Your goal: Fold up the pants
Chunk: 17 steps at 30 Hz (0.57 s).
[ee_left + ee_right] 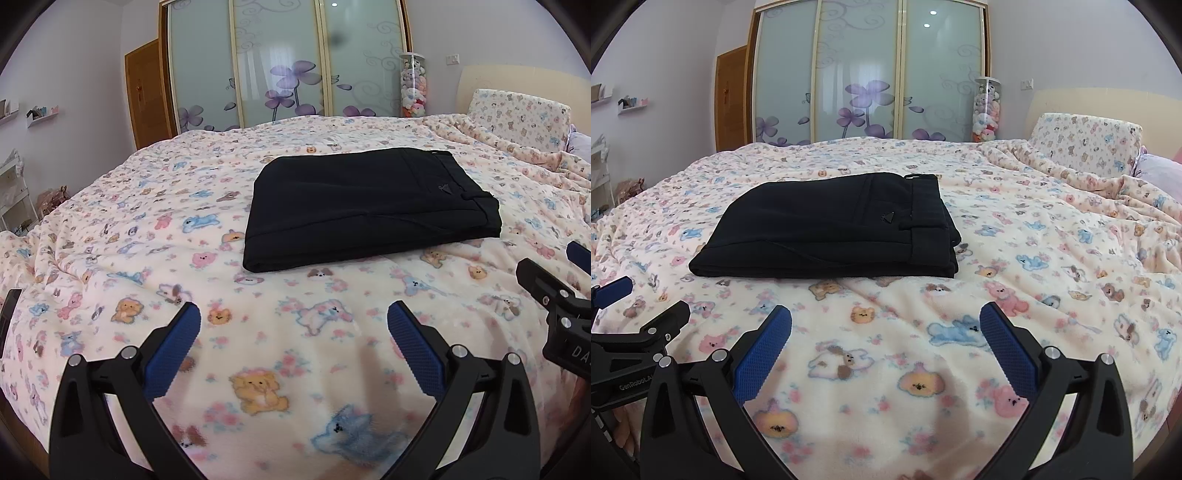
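pants (pixel 369 206): folded into a neat black stack mid-bed on the blanket (pixel 258 295) | left gripper (pixel 293 332), right gripper (pixel 885 332): spread wide, empty, near side | job looks finished

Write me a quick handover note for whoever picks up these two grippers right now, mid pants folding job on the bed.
Left gripper: open, empty, hanging over the blanket short of the pants.
Right gripper: open, empty, likewise over the blanket, beside the left one.
Black pants: lying on the bed as a compact folded rectangle, waistband on top at the right end, edges fairly even. Nothing is touching them.
Done: the folding looks finished, judging by the neat stack.
Left: probably nothing but a check. If the bottom layers look uneven up close, square them; otherwise leave the pants where they are.
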Motion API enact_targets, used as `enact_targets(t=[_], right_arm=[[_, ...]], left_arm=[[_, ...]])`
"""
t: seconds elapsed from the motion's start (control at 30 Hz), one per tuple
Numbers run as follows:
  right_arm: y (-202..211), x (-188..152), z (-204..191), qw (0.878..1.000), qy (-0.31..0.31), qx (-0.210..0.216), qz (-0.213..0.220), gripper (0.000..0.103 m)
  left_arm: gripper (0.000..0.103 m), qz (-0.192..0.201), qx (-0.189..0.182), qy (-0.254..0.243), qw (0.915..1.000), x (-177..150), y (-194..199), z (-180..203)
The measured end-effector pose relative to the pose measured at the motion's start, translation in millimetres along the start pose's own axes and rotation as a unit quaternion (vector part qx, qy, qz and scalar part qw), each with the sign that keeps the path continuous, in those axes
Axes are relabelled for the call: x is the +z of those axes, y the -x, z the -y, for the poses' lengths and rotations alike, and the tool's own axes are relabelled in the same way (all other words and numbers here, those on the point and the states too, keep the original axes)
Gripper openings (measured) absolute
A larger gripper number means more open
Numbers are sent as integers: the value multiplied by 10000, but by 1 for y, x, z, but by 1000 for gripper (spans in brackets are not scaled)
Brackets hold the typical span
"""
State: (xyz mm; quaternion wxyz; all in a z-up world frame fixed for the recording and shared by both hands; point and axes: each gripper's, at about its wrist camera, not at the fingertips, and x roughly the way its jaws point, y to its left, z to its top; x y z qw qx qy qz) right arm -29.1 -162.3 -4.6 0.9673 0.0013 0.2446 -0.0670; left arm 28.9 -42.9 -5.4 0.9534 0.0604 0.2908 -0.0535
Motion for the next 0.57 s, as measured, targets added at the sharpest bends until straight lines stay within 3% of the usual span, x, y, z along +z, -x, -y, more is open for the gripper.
enact_targets(t=[0.57], right_arm=[[-4, -3, 1, 10000, -23, 18, -87, 102]], left_arm=[[101, -53, -76, 134, 9999, 0, -2, -4]])
